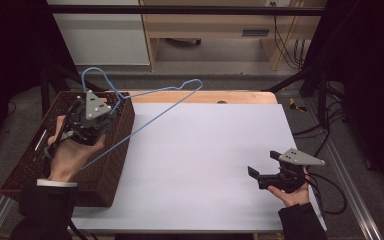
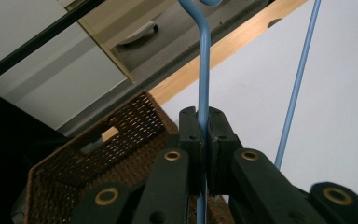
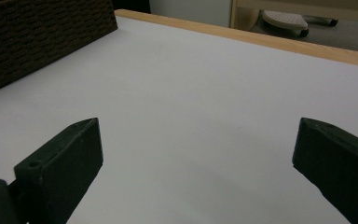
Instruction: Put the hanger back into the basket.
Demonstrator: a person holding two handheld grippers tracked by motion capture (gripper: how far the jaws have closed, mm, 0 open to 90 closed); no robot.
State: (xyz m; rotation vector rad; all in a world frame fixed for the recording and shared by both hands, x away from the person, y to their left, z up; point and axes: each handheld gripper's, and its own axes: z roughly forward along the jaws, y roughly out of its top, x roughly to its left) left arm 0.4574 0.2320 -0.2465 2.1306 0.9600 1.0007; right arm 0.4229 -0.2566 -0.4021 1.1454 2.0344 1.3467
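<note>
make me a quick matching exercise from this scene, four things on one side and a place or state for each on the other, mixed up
Things:
1. blue wire hanger
2. woven basket
3. left gripper
4. right gripper

Place or state:
A. jaws wide open, nothing between them
B. at the table's left edge
C. raised, slanting over the basket and table
D. jaws clamped on thin blue wire

Pairs: 1-C, 2-B, 3-D, 4-A

This looks like a lab recording booth: a white-topped table [image 1: 205, 165] framed by black metal posts [image 1: 45, 60] and dark curtains, loose cables [image 1: 325, 135] trailing on a grey floor, plain wooden furniture [image 1: 210, 25] behind.
</note>
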